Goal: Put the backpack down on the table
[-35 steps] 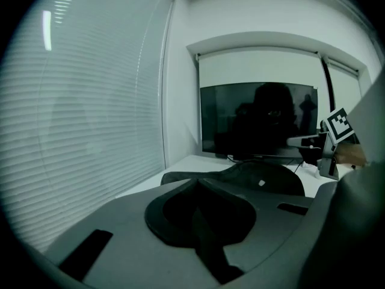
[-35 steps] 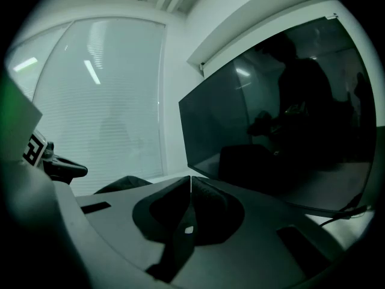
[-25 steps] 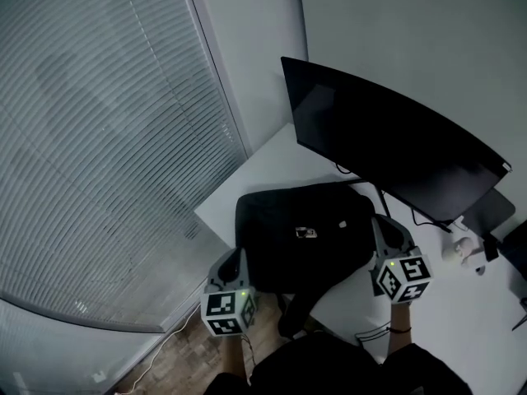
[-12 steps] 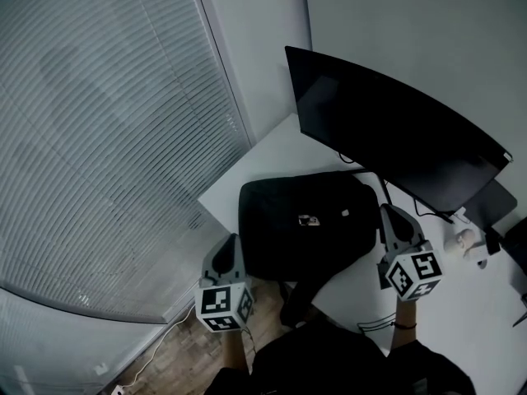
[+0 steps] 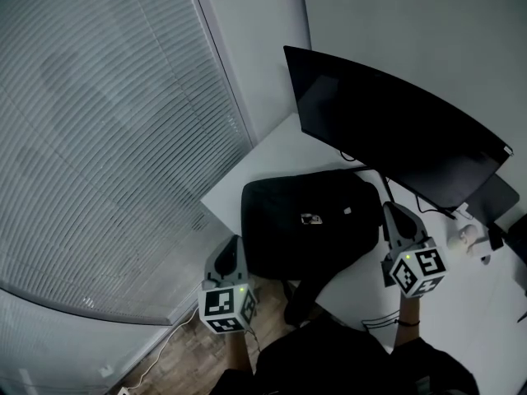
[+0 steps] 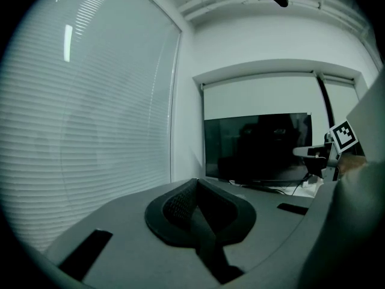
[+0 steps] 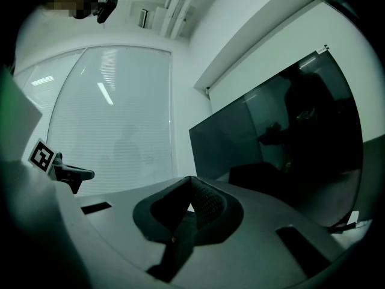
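Backpack (image 5: 305,220) lay flat on the table (image 5: 276,151), so the job looked finished. The left gripper (image 5: 230,249) at its 7 o'clock and the right gripper (image 5: 392,216) at its 3 o'clock sat just beside it, jaws together, holding nothing.

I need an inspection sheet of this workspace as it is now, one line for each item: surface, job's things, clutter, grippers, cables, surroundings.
Surface: white table, with its corner toward the window.
Job's things: black backpack lies flat on that corner; a strap hangs over the near edge.
Clutter: dark monitor behind the backpack; small white objects at the right.
Grippers: left gripper and right gripper have their jaws together and hold nothing; one is at each side of the backpack.
Cables: dark cables under the monitor; white cable on the floor.
Surroundings: window blinds, white wall, wooden floor.
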A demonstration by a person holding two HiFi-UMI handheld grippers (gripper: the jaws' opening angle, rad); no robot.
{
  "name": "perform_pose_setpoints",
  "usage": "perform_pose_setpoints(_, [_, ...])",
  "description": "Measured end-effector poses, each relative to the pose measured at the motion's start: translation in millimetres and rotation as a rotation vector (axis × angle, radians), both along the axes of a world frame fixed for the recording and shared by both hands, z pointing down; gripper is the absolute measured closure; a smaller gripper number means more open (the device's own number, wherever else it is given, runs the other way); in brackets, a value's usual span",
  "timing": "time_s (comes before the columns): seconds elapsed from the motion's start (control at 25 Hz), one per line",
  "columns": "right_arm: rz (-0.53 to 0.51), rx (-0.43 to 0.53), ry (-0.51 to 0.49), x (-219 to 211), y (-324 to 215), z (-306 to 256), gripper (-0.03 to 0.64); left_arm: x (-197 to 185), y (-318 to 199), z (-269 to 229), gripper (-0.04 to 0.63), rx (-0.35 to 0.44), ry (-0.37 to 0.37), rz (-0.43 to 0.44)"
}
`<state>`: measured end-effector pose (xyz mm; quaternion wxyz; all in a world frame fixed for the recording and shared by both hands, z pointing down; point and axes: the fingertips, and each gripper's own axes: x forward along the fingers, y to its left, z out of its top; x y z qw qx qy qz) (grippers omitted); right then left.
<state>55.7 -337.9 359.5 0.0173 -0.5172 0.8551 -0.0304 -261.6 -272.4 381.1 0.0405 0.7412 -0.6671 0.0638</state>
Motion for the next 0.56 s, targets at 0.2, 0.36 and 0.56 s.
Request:
perform_pose_setpoints(0.2, [0.010, -0.006, 0.013, 2.1, 0.1, 3.1, 0.604, -2.7, 1.0, 1.5, 0.578, -0.006, -0.004, -0.005])
perform_pose_setpoints(0.36, [0.008, -0.016, 0.016, 2.3, -0.2, 7.0, 0.604, -1.8, 0.7, 4.2, 0.578, -0.016, -0.002, -0.004])
perform_pose_setpoints(0.56, [0.009, -0.024, 0.009, 2.4, 0.2, 9.7, 0.604, -2.0, 1.8, 7.3, 0.578, -0.033, -0.003, -0.001])
